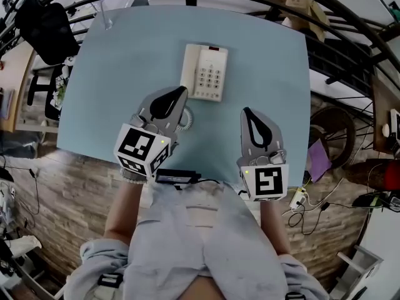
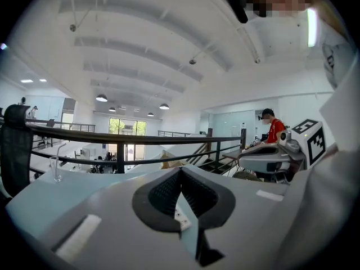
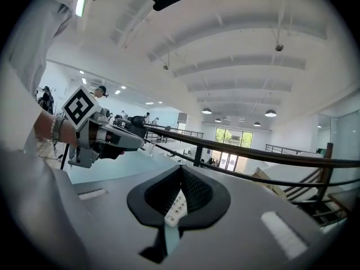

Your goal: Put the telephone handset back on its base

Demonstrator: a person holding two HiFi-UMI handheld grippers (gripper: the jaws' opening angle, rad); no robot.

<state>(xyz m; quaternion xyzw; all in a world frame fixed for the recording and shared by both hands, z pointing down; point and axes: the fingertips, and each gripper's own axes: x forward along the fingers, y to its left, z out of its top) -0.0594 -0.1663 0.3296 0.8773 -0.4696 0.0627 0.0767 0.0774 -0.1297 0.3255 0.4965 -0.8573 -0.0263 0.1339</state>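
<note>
Near the desk's (image 1: 125, 55) far edge lies the white keypad phone (image 1: 211, 74), handset (image 1: 190, 67) on its left, while the left gripper (image 1: 181, 91) and right gripper (image 1: 245, 111) keep jaws closed on nothing.

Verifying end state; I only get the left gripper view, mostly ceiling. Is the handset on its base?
Observer: Yes. In the head view the handset lies in the cradle, along the left side of the base.
Operator: Cord?
Observer: The coiled cord lies on the table, partly under the left gripper.
Operator: Right gripper holding anything?
Observer: No. The right gripper view shows the right gripper with its jaws together and nothing between them.
</note>
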